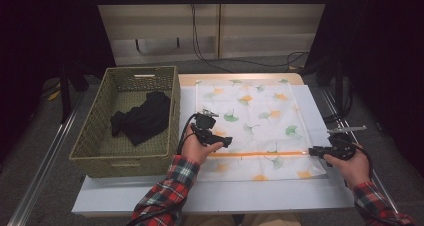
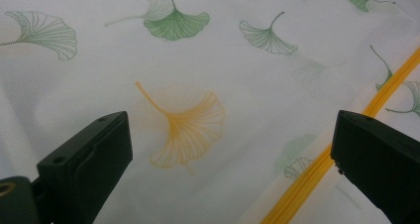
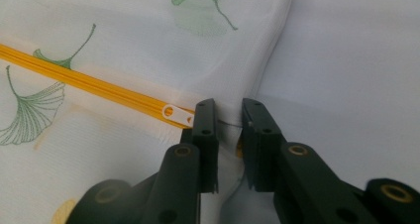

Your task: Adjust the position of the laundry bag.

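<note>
The high view looks forward and down from above the person's side, taking in the whole bench (image 1: 210, 198) from some way off. The left gripper view rides close above the leaf-printed mesh bag (image 2: 208, 85), facing out between its jaws. The right gripper view sits close behind its jaws at the bag's edge. All three share the bag's orange zip (image 3: 99, 87)

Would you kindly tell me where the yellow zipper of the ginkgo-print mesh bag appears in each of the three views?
High view: the yellow zipper runs level across the near part of the ginkgo-print mesh bag, between the two grippers.
Left gripper view: it slants from bottom centre up to the right edge.
Right gripper view: it runs from the left edge down to the white zipper pull by the jaws.
Shared landmark: the zipper's yellow line itself.
</note>
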Demonstrator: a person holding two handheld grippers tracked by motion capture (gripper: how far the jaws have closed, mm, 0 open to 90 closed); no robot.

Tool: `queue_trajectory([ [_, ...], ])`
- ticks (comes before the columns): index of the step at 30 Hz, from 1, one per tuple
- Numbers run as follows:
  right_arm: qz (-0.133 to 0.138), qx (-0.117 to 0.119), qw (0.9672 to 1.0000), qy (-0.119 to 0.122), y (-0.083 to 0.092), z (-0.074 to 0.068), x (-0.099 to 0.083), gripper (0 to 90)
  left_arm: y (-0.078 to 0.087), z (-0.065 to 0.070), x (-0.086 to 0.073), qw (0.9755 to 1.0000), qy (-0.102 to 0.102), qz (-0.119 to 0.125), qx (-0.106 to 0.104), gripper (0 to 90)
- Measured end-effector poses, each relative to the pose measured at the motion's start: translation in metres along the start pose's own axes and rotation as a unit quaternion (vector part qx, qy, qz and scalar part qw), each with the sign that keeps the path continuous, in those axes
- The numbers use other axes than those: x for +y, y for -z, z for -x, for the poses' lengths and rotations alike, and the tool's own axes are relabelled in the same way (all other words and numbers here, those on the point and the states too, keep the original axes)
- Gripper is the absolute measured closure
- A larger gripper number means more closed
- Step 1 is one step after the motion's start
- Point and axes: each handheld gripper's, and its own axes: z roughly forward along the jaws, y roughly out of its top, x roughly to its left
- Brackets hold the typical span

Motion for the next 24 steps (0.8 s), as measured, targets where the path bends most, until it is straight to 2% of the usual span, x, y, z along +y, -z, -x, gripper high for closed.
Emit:
queue_trajectory([
  [3, -0.001, 0.006, 1.0, -0.006, 0.0, -0.001, 0.0, 85.4, 0.0, 0.001, 0.0, 1.0, 0.0, 0.0, 0.0, 2.3],
  [5, -0.001, 0.005, 1.0, -0.004, 0.0, -0.002, 0.0, 85.7, -0.001, 0.002, 0.0, 1.0, 0.006, 0.003, 0.0, 2.3],
  [13, -0.001, 0.019, 0.9993, -0.031, 0.003, 0.0, 0.003, 86.3, -0.002, 0.002, 0.0, 0.9999, 0.008, 0.006, -0.003, 2.3],
  [15, 0.004, 0.026, 0.9991, -0.034, 0.004, 0.0, 0.004, 86.4, -0.002, 0.002, 0.0, 1.0, 0.0, 0.0, -0.005, 2.3],
  [19, 0.015, 0.043, 0.9979, -0.047, 0.008, -0.001, 0.008, 86.4, -0.003, 0.004, 0.001, 1.0, -0.004, -0.003, -0.006, 2.3],
  [21, 0.021, 0.05, 0.997, -0.055, 0.011, -0.001, 0.009, 86.5, -0.004, 0.006, 0.001, 1.0, 0.0, -0.001, -0.009, 2.3],
  [22, 0.023, 0.054, 0.9967, -0.057, 0.012, -0.001, 0.01, 86.5, -0.004, 0.006, 0.001, 0.9999, -0.009, -0.005, -0.009, 2.3],
  [24, 0.027, 0.064, 0.9955, -0.065, 0.013, -0.001, 0.011, 86.5, -0.005, 0.008, 0.001, 0.9999, -0.003, -0.001, -0.014, 2.3],
])
